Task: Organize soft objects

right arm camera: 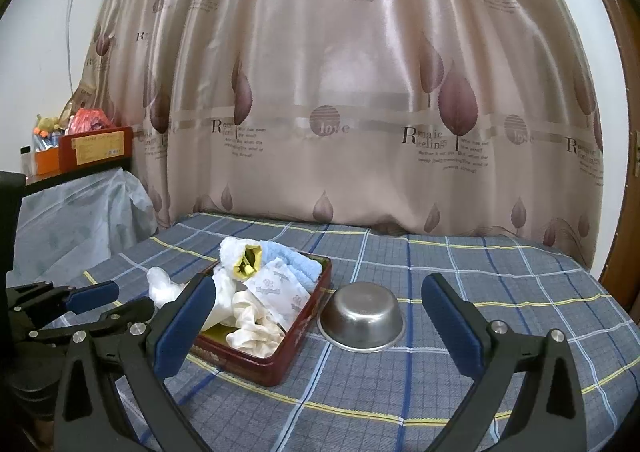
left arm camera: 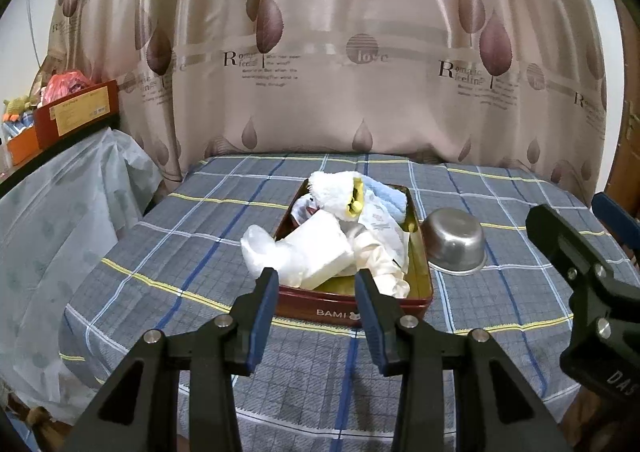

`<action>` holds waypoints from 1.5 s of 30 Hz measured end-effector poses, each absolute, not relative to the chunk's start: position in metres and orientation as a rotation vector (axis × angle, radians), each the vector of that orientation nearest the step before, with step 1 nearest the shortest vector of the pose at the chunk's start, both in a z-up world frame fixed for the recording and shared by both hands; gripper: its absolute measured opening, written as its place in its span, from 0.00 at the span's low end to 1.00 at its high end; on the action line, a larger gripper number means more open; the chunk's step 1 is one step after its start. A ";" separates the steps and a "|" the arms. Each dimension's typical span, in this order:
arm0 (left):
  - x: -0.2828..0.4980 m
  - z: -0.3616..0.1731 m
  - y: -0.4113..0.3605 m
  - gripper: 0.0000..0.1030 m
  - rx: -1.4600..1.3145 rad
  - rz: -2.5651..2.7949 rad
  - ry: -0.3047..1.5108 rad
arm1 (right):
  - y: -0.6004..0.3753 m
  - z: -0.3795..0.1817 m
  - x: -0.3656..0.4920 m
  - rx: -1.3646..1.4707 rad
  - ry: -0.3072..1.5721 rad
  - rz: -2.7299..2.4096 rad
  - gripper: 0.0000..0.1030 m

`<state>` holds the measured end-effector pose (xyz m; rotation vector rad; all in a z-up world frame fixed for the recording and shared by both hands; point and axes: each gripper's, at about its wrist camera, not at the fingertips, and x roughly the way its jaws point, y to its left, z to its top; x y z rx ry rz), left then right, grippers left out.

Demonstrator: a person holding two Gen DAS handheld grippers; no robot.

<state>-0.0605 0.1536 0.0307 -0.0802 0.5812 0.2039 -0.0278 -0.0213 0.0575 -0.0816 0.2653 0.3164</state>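
A dark red tin [left arm camera: 352, 302] [right arm camera: 298, 346] sits on the checked cloth, heaped with soft things: a white fluffy toy with yellow trim [left arm camera: 340, 187] [right arm camera: 240, 256], a light blue towel [left arm camera: 390, 197] [right arm camera: 294, 262], a white tissue pack [left arm camera: 320, 250], a printed sachet [right arm camera: 282, 292], cream cloth [left arm camera: 382, 256] [right arm camera: 254, 330] and a white plastic bag [left arm camera: 266, 252] [right arm camera: 162, 288] spilling over the left wall. My left gripper [left arm camera: 316, 280] [right arm camera: 104, 302] hovers open just before the tin's near wall, nothing between its pads. My right gripper [right arm camera: 320, 288] [left arm camera: 576, 211] stands wide open, empty, to the right.
An upturned steel bowl [left arm camera: 456, 246] [right arm camera: 362, 318] rests on the cloth right of the tin. A leaf-print curtain [left arm camera: 340, 51] hangs behind the table. At the left, a plastic-covered surface [left arm camera: 60, 211] carries a red box [left arm camera: 76, 111] and clutter.
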 end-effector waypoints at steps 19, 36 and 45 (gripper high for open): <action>-0.059 0.029 0.160 0.39 -0.108 0.222 0.592 | -0.020 0.051 -0.029 -0.095 0.276 0.318 0.99; -0.059 0.026 0.163 0.39 -0.114 0.233 0.599 | -0.017 0.046 -0.032 -0.103 0.285 0.326 0.99; -0.058 0.023 0.163 0.39 -0.120 0.233 0.608 | -0.016 0.046 -0.032 -0.102 0.288 0.326 0.99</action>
